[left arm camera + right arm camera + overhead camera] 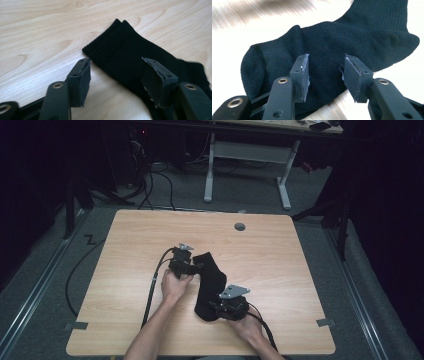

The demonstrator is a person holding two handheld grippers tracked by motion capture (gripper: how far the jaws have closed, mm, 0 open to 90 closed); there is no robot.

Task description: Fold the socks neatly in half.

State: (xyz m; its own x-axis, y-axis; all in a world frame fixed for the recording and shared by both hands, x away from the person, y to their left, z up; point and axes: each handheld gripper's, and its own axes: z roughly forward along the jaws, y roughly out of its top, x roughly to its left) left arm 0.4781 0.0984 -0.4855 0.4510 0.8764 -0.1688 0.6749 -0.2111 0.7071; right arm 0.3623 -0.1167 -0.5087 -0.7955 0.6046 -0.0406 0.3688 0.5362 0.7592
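1. Left hand-held gripper [196, 267]: jaws wide apart, nothing clamped. In the left gripper view one pad sits over bare table [37, 37] just beside the cuff edge, the other over the ribbed leg. Straddling the cuff edge like this looks like a line-up to pinch that end; pads aren't pressing yet.
2. Black sock [210, 285]: lies flat around mid-table, a bit toward the near edge. Cuff points to the far edge, toe to the near edge, heel bulging toward the right edge. Cuff shows a doubled edge in the left gripper view [120, 47], so possibly two socks stacked; can't tell.
3. Right hand-held gripper [216, 306]: at the toe end, jaws roughly half open, empty. The right gripper view has both pads hovering over the foot section [324, 45], fabric below and between them, no bunching.
4. Judgement: one gripper per end suggests taking both ends to fold or lift the sock. Risk: the left pad on wood may catch just one layer of cuff.
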